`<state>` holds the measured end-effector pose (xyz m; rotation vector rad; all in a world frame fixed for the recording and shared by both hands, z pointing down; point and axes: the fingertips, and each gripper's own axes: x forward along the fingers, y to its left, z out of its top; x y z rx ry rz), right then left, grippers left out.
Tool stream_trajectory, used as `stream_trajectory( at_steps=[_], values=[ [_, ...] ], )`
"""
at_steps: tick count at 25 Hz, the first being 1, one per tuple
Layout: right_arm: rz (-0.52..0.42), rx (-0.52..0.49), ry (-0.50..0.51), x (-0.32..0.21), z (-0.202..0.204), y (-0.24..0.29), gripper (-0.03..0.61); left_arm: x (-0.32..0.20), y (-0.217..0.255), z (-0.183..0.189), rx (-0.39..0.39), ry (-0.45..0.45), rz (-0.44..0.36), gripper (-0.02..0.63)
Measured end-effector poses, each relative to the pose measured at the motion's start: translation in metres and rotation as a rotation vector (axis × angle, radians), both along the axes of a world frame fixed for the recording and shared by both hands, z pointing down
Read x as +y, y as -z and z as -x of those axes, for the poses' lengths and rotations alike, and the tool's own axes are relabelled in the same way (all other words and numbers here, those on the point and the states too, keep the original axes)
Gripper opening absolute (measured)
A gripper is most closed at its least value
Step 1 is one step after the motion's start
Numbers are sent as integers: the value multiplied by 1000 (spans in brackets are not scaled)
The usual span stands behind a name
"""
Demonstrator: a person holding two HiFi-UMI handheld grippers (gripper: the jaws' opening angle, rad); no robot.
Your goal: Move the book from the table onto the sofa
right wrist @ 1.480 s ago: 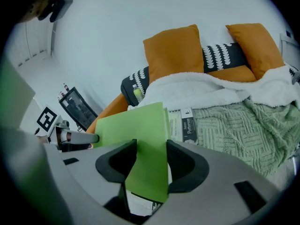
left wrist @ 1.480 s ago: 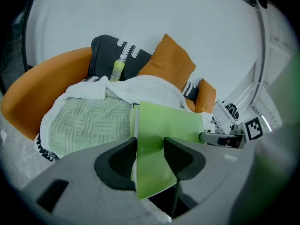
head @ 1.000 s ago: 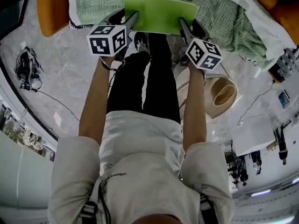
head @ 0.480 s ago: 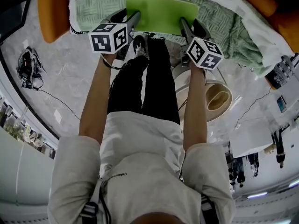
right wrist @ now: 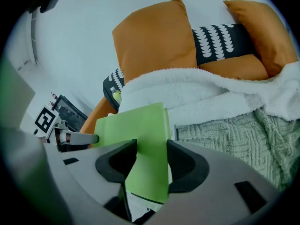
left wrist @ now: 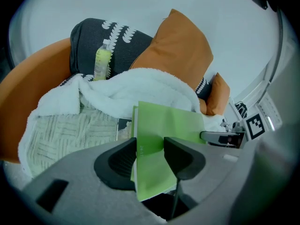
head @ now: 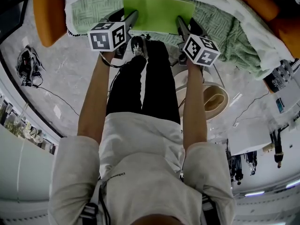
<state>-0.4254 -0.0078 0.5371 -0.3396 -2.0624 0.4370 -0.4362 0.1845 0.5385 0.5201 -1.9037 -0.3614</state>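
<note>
A thin bright green book (head: 159,13) hangs flat over the sofa (head: 47,8), above its green knit blanket (head: 93,6). My left gripper (head: 132,18) is shut on the book's near left corner, and my right gripper (head: 180,22) is shut on its near right corner. In the left gripper view the book (left wrist: 164,125) passes between the dark pads of the left gripper (left wrist: 150,156). The right gripper view shows the book (right wrist: 136,125) clamped the same way in the right gripper (right wrist: 151,158). The book's underside and what lies directly beneath it are hidden.
A white fleece throw (left wrist: 136,86) lies bunched behind the blanket, with orange cushions (right wrist: 154,36) and a dark patterned cushion (right wrist: 220,39) at the back. A bottle (left wrist: 102,62) rests on a cushion. Printed matter (left wrist: 123,128) lies on the blanket. A round side table (head: 213,97) stands beside my legs.
Both grippers have carried the green book forward, farther over the sofa's blanket. The printed matter on the seat is now mostly covered by the book.
</note>
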Motion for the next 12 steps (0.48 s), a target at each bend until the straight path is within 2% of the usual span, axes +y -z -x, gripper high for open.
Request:
stream_trajectory(
  at_steps=[12],
  values=[
    [11, 76, 11, -3, 17, -27, 183, -3, -25, 19, 69, -7, 17, 195]
  ],
)
